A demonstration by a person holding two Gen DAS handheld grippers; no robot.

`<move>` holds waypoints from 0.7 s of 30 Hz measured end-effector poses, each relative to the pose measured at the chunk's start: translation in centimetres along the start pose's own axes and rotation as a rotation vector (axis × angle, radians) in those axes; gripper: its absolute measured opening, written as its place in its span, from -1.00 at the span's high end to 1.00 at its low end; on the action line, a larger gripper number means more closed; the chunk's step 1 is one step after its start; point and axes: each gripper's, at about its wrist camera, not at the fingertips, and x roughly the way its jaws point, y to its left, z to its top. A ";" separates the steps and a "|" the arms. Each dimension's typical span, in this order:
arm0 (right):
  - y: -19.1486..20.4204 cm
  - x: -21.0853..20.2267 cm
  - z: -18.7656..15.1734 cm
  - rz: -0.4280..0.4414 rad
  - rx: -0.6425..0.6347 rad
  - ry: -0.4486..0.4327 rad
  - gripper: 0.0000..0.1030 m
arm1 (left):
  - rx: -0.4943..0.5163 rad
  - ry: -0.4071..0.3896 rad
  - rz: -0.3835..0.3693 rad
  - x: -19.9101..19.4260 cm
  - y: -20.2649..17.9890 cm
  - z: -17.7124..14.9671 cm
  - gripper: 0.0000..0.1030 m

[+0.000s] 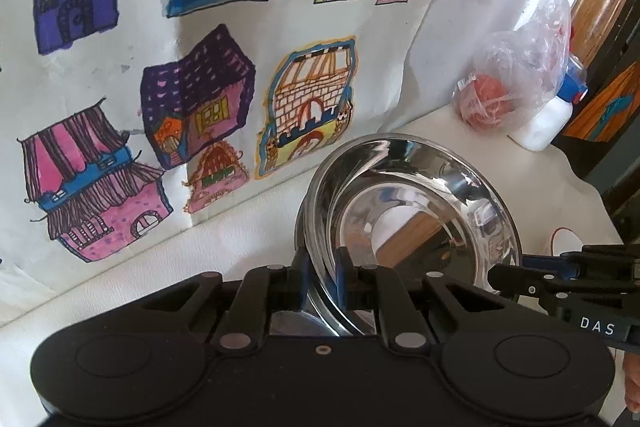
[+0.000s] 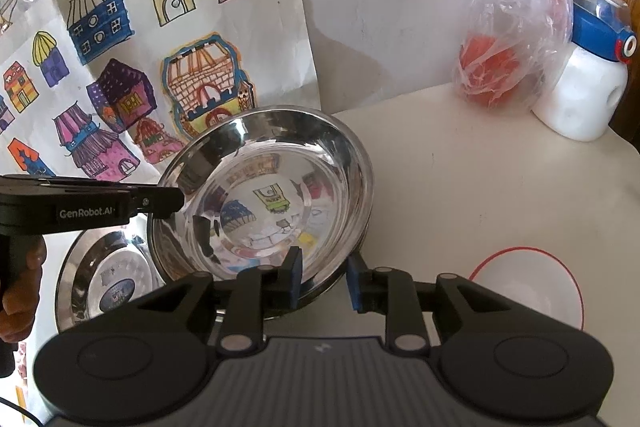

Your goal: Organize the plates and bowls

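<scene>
Two grippers at the rim of a polished steel bowl (image 2: pixel 272 195) over a pale tabletop (image 2: pixel 480 187).

The bowl is mirror-bright, wide and shallow, its base reflecting painted houses; it sits tilted, its near side over a second steel dish (image 2: pixel 108 279) of the same finish. A white bowl with a red rim (image 2: pixel 560 279) lies to the right. Behind, a child's drawing of coloured houses (image 1: pixel 160 67) leans on a white wall, beside a clear plastic bag holding something red (image 2: pixel 492 75) and a white bottle with a blue lid (image 2: pixel 588 99). The left gripper (image 1: pixel 322 279) has its blue pads clamped on the bowl's rim. The right gripper (image 2: pixel 324 279) straddles the opposite rim, its pads slightly apart, the outer one clear of the metal.
</scene>
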 end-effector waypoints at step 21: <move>0.5 -1.7 -0.5 -0.023 -0.038 -0.054 -0.12 | 0.058 -0.050 0.036 -1.2 -0.7 -0.2 0.37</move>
